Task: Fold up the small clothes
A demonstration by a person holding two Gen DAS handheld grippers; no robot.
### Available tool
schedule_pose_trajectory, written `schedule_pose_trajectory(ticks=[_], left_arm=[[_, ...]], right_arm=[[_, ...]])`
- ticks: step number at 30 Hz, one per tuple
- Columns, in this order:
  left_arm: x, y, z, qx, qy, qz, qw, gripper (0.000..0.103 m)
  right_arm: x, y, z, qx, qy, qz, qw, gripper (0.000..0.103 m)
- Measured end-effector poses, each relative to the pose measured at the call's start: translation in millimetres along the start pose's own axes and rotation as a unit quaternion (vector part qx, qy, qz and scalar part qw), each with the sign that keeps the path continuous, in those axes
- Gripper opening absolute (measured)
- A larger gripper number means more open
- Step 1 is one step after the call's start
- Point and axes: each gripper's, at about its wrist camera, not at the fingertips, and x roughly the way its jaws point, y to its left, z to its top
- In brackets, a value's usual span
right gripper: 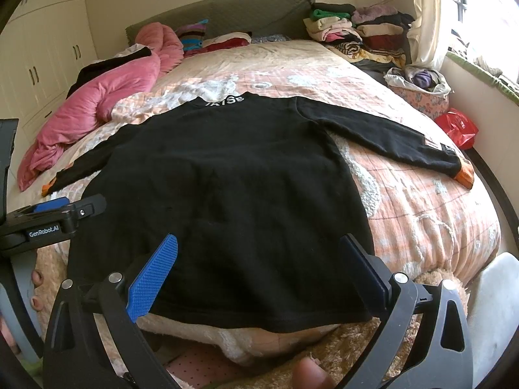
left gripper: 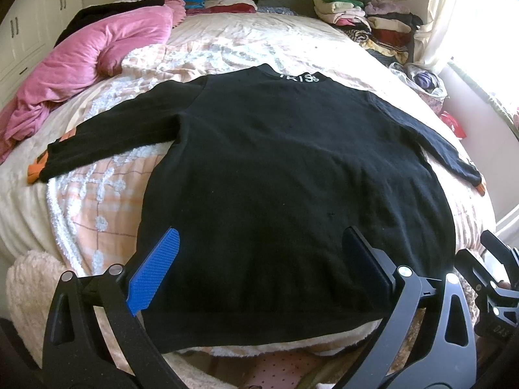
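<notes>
Sweater flat on bed, pink blanket left, clothes piles far right, maybe folded, both grippers spread.

Bare quilt flanks the spread black sweater; pink blanket crowds far left, clothes piles far right (headboard corner).

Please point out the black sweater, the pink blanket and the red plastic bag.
black sweater (left gripper: 275,168): left wrist view, middle of its body.
pink blanket (left gripper: 97,52): left wrist view, its upper fold.
red plastic bag (right gripper: 457,126): right wrist view, its top.
</notes>
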Motion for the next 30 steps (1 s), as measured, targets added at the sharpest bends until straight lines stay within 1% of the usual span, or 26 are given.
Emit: schedule_pose_trajectory(ticks=[17, 30], left_arm=[[-0.1, 0.5, 0.0, -0.001, 0.000, -0.001, 1.0000, 0.094], [-1.8, -2.0, 2.4, -0.001, 0.000, 0.001, 1.0000, 0.094]], right_arm=[[1.1, 1.5, 2.3, 0.000, -0.001, 0.000, 1.000, 0.099], [-1.8, -2.1, 7.9, 0.007, -0.011, -0.007, 1.000, 0.099]])
